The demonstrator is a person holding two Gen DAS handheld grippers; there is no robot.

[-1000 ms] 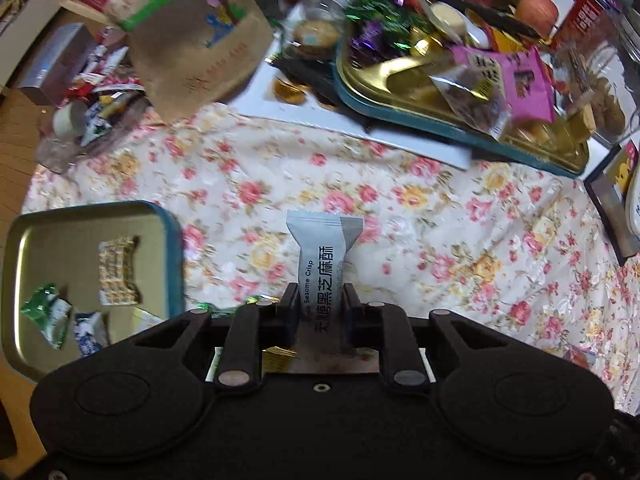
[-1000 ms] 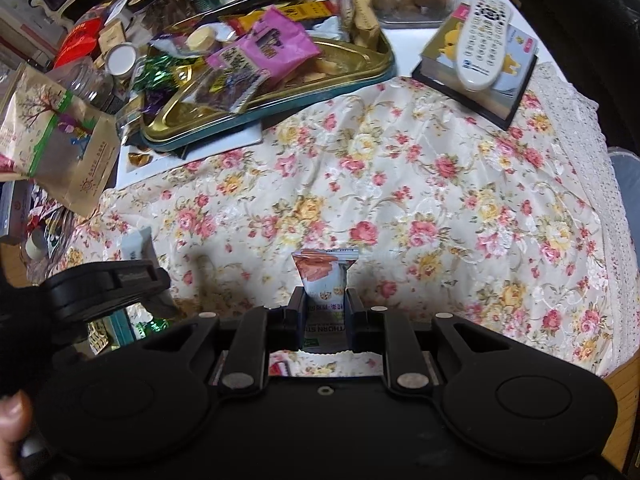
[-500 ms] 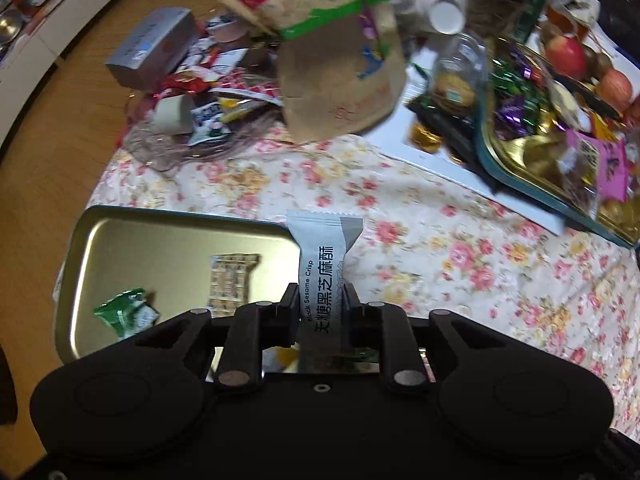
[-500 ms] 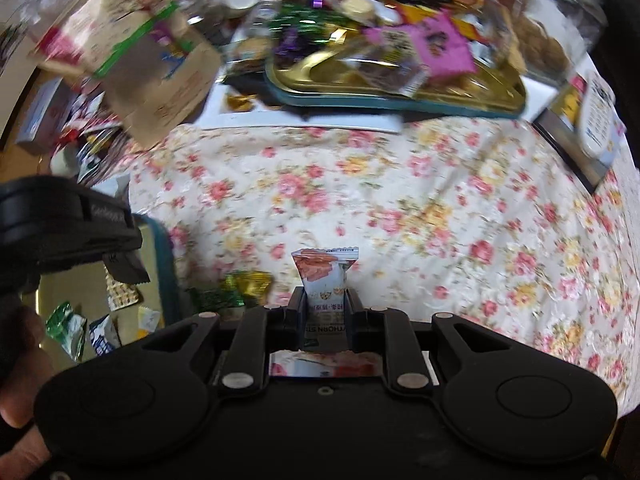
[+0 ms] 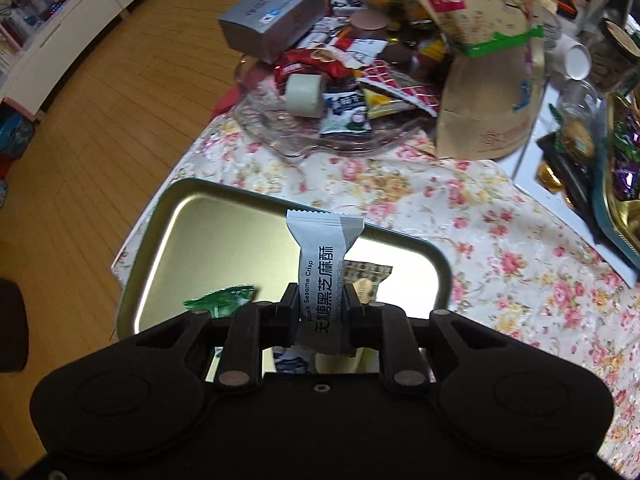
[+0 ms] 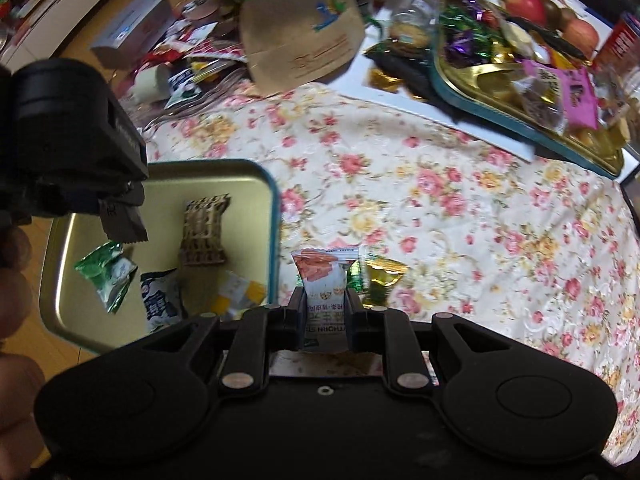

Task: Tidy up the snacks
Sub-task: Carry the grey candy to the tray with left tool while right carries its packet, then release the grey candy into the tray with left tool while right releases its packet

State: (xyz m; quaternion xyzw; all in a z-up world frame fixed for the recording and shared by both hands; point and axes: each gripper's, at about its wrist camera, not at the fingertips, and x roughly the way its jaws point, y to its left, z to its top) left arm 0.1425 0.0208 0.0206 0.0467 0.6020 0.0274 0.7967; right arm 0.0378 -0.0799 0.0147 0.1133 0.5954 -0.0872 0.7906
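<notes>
Pinching a grey sesame-crisp packet (image 5: 325, 280) above the gold tin (image 5: 188, 216), the left gripper (image 5: 323, 307) should lower before releasing, clear of the green candy (image 5: 222, 299) inside. Just beside the tin, the right gripper (image 6: 324, 307) clamps an orange-topped packet (image 6: 323, 276); a gold candy (image 6: 382, 280) lies on the floral cloth (image 6: 460, 232).

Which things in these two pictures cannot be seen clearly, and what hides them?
- Left wrist view: the lower end of the black sesame crisp packet is hidden inside the left gripper.
- Left wrist view: the gripper body covers the near part of the gold tray.
- Right wrist view: the hawthorn snack label is partly hidden by the right gripper.
- Right wrist view: the paper bag print is blurred.
</notes>
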